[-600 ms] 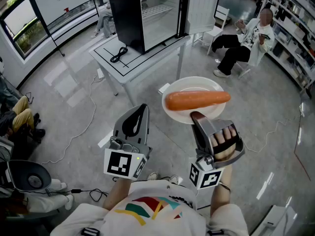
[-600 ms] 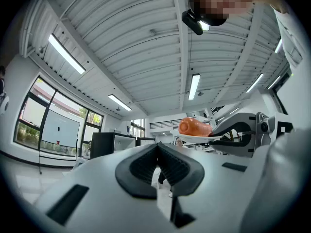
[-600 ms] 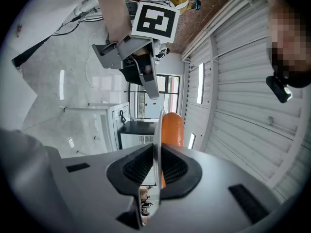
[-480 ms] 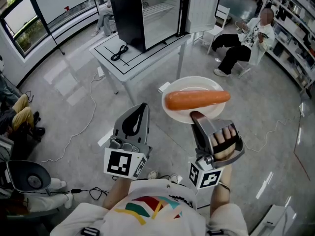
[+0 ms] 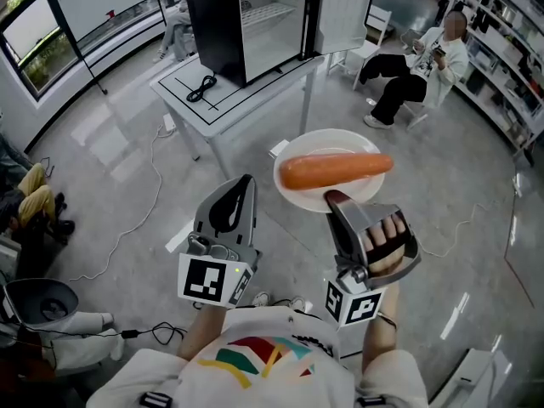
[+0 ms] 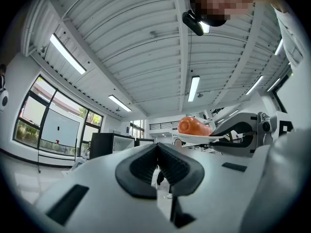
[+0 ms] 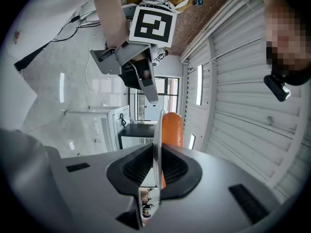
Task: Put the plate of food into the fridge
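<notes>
A white plate (image 5: 297, 190) carries an orange carrot (image 5: 335, 169) and hangs in the air over the floor. My right gripper (image 5: 335, 201) is shut on the plate's near rim; in the right gripper view the plate edge (image 7: 157, 144) runs between the ribbed pads, with the carrot (image 7: 172, 129) beyond. My left gripper (image 5: 241, 187) is shut and holds nothing, level with the plate on its left. In the left gripper view its pads (image 6: 167, 165) meet, and the carrot (image 6: 193, 126) shows to the right. The black fridge (image 5: 246, 28) stands on a white table (image 5: 219, 100) ahead with its door (image 5: 340, 17) open.
A black cable (image 5: 199, 90) lies on the table left of the fridge. A person sits on a chair (image 5: 406, 73) at the far right beside shelves. Cords trail over the grey floor (image 5: 127, 185). More seated people and a stool (image 5: 44, 303) are at the left edge.
The fridge and table have shifted slightly in view. Both grippers and the plate with the carrot keep their places relative to each other.
</notes>
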Motion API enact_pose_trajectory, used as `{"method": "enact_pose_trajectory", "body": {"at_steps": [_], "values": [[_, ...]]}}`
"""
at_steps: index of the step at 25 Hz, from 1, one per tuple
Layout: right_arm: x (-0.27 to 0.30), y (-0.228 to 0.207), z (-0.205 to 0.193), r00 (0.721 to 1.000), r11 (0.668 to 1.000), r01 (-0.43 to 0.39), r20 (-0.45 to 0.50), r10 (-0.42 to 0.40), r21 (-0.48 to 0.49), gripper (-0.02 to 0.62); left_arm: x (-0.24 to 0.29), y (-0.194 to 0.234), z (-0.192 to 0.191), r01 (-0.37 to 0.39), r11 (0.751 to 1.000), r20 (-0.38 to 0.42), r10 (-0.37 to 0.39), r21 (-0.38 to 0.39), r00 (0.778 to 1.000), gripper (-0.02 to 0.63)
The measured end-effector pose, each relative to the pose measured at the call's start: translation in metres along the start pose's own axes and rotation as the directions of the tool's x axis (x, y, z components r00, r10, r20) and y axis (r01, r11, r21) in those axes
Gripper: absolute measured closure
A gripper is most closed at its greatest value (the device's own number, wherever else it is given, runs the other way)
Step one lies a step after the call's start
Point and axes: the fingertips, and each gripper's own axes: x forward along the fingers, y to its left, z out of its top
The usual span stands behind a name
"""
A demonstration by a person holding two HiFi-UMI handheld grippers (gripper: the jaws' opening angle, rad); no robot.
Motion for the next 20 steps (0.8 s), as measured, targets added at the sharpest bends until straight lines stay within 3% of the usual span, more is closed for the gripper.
{"method": "enact_pose_trajectory", "body": {"at_steps": [20], "values": [[-0.016,-0.003,-0.009,1.0,1.0,0.001,0.019,-0.001,0.005,0.557,-0.005,-0.02,0.009,-0.018,1.0,0.007,0.018,0.017,1.0,0.6]]}}
